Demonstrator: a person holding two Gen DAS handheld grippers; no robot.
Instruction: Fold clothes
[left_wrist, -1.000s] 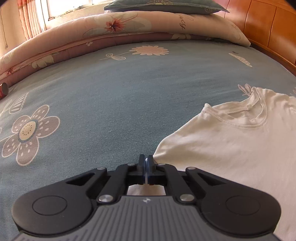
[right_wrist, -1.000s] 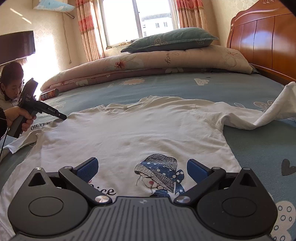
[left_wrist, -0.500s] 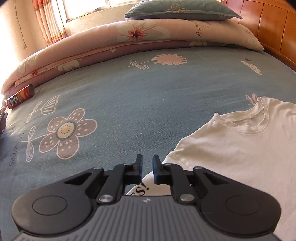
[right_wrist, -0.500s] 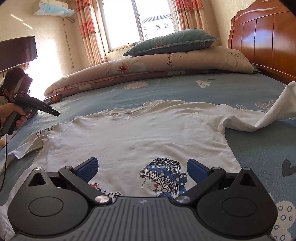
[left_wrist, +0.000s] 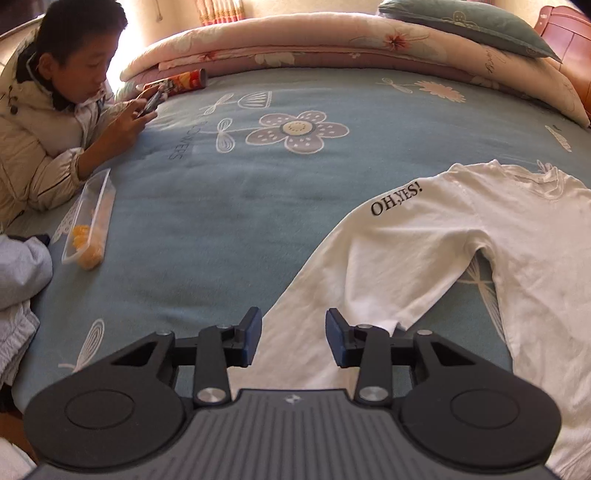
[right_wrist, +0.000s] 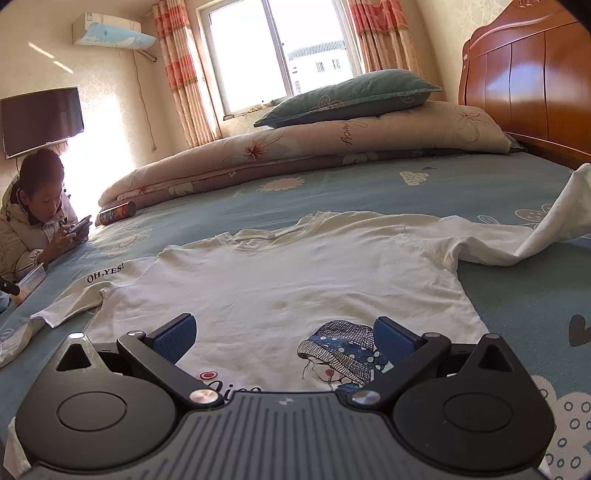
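Observation:
A white long-sleeved shirt (right_wrist: 295, 280) lies flat on the blue flowered bedspread (left_wrist: 221, 221), print side up, with a girl in a blue hat near its hem. Its left sleeve (left_wrist: 369, 258), lettered "OH,YES!", runs down toward my left gripper (left_wrist: 291, 339). That gripper hovers over the sleeve's cuff end with its jaws opening and nothing pinched between them. My right gripper (right_wrist: 284, 336) stands wide open above the shirt's lower front, with cloth below and nothing held. The right sleeve (right_wrist: 535, 236) trails off, crumpled, toward the far right.
A person (left_wrist: 48, 110) lies at the bed's left edge looking at a phone. Beside them sit a clear snack tray (left_wrist: 90, 221) and a chip can (left_wrist: 184, 79). Folded quilts (right_wrist: 314, 147) and a pillow (right_wrist: 351, 96) lie along the far side. A wooden headboard (right_wrist: 524, 85) stands on the right.
My left gripper let go of the sleeve, opened, and swung back and to the left, so the stretched-out sleeve and the person come into view. The right gripper has stayed put, open.

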